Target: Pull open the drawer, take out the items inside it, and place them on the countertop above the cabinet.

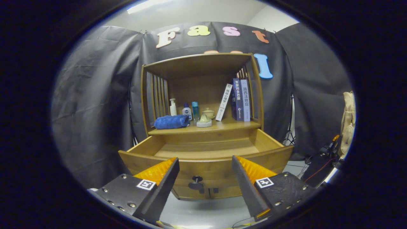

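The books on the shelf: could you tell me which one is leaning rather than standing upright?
The white book, leftmost of the three, leans against the two upright dark books. The tongs are open, near the drawer's knob.

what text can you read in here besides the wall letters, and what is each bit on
"路西法效应": spine of the pale book, rightmost on the shelf.
"贪婪的多巴胺": spine of the dark blue book beside it.
Leaning white book: spine print too blurred to read.
Small bottles: labels too small to read.
Square markers on the open gripper, held just before the pulled-out drawer: patterns, no words.
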`<state>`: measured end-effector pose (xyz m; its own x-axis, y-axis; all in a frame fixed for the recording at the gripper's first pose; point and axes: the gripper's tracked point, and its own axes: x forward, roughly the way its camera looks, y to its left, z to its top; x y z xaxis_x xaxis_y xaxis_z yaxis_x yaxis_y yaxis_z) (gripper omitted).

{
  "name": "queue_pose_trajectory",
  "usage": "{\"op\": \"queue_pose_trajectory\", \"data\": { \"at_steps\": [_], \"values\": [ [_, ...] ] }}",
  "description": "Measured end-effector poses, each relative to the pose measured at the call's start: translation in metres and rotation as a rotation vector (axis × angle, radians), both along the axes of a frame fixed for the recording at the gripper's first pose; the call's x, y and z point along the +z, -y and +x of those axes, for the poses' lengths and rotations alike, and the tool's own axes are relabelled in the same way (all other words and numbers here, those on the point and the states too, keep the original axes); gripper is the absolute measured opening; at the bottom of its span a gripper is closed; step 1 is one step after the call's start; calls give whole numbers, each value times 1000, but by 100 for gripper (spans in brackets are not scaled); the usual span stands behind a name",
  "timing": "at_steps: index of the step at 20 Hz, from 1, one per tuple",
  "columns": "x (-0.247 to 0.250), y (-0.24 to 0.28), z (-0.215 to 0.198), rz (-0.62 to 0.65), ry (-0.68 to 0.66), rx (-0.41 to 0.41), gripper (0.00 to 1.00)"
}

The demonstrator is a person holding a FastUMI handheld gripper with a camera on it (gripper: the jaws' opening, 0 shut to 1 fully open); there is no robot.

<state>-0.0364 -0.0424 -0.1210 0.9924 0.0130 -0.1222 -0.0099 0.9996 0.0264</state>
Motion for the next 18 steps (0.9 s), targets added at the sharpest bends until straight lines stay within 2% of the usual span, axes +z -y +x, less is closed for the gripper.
{"op": "queue_pose_trajectory", "data": {
  "at_steps": [8,15,18],
  "values": [
    [-69,-19,1,-4,-66,-17,98],
    [-93,-20,41,42,-92,-38,98],
    [-112,-23,64,17,-152,-66,98]
  ]
}}
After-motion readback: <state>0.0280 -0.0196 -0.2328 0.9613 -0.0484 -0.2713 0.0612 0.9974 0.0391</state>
